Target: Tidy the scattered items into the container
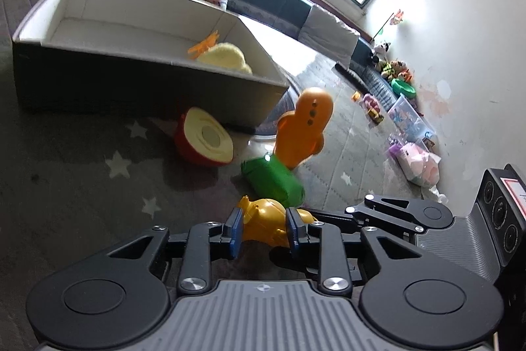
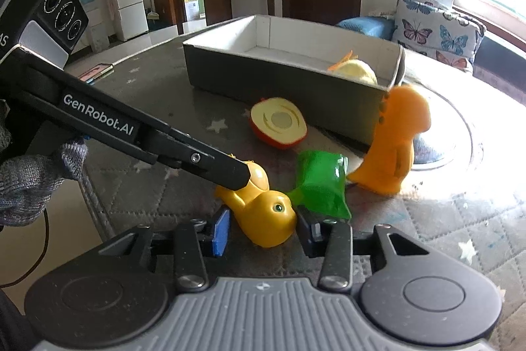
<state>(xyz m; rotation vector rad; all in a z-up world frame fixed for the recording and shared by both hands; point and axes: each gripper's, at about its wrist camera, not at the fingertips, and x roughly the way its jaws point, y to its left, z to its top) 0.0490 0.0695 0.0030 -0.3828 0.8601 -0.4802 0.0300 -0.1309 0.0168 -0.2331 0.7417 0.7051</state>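
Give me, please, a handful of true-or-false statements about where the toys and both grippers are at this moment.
1. The left gripper has its pads on either side of the yellow duck toy. True.
2. The halved apple toy lies inside the box. False: it lies on the mat outside the box, near its front wall.
3. A pale yellow plush already sits in the box. True.
4. The orange figure lies flat on its side. False: it stands upright beside the green toy.
5. The right gripper is shut on the green toy. False: it is open around the duck's head.
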